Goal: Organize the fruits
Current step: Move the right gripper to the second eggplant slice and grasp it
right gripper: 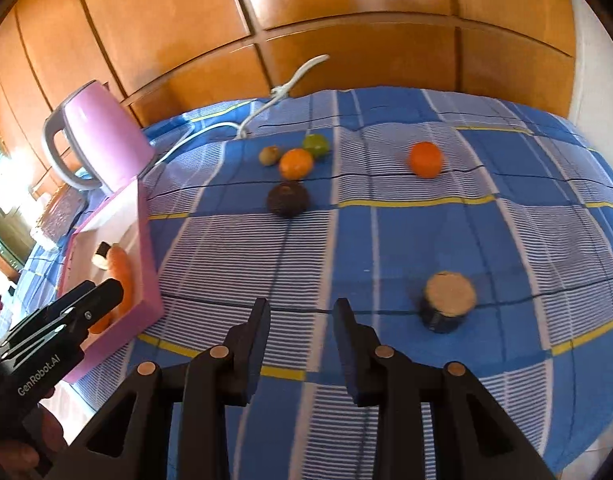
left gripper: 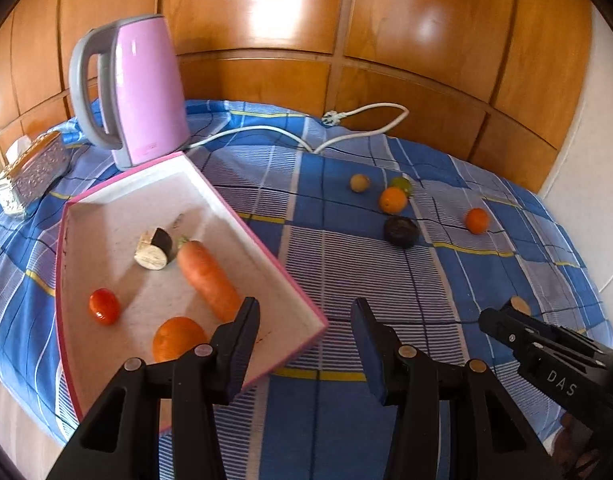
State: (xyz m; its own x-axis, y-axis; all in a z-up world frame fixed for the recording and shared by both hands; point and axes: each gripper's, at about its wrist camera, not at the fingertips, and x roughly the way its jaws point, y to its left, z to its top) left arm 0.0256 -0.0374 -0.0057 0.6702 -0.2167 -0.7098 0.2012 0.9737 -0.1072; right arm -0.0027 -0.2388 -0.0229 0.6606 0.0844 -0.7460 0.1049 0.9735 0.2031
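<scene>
A pink-rimmed white tray (left gripper: 210, 188) holds a carrot (left gripper: 208, 274), an eggplant piece (left gripper: 154, 249), a tomato (left gripper: 103, 306) and an orange (left gripper: 177, 337). My left gripper (left gripper: 304, 312) is open and empty over the tray's near corner. On the blue checked cloth lie two oranges (right gripper: 296, 163) (right gripper: 426, 159), a green fruit (right gripper: 316, 144), a kiwi (right gripper: 269, 155), a dark avocado (right gripper: 287, 199) and another eggplant piece (right gripper: 448, 300). My right gripper (right gripper: 301, 312) is open and empty above the cloth, near side of the avocado.
A pink kettle (left gripper: 140, 88) stands behind the tray, its white cord (left gripper: 362, 124) trailing across the cloth. A silver tissue box (left gripper: 32, 170) sits at far left. Wooden panels (left gripper: 386, 40) back the table.
</scene>
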